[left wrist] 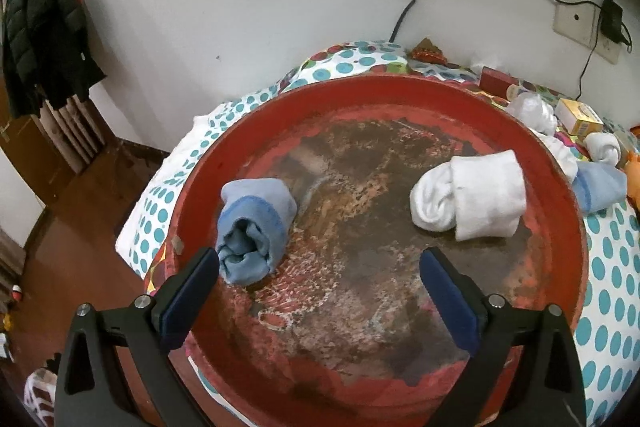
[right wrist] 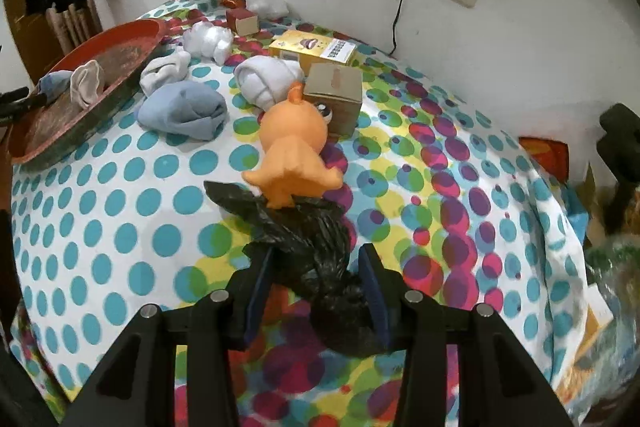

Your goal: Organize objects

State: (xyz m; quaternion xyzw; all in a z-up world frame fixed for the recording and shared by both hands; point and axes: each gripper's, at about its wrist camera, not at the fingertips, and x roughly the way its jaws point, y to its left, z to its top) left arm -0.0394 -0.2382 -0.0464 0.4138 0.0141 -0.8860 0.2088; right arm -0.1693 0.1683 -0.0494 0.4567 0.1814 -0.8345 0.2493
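1. A bed covered in a white sheet printed with teal, pink and yellow dots (right wrist: 120, 227) carries everything; it keeps to the corner of a white wall.
2. A round red tray with a worn, rust-brown floor (left wrist: 400, 95) sits on the sheet at the left side of the bed.
3. Inside the tray lie 2 rolled pairs: a light blue rolled sock bundle (left wrist: 254, 227) near the left rim and a white rolled sock bundle (left wrist: 472, 197) near the right rim, well apart.
4. On the sheet just beside the tray lies a second light blue sock roll (right wrist: 184, 111), with 3 white sock rolls (right wrist: 266, 79) close around it.
5. An orange rubber duck toy (right wrist: 292, 151) lies on the sheet, touching a plain brown cardboard box (right wrist: 336, 95); a yellow printed carton (right wrist: 312, 49) sits behind them.
6. A crumpled black plastic bag (right wrist: 312, 243) stretches from the duck's base back to the right gripper.
7. The right gripper (right wrist: 316, 291) has its blue pads clamped on the bunched end of the black bag.
8. The left gripper (left wrist: 320, 291) hangs over the tray with its fingers spread wide and nothing between them; the blue bundle lies just beside its left fingertip.
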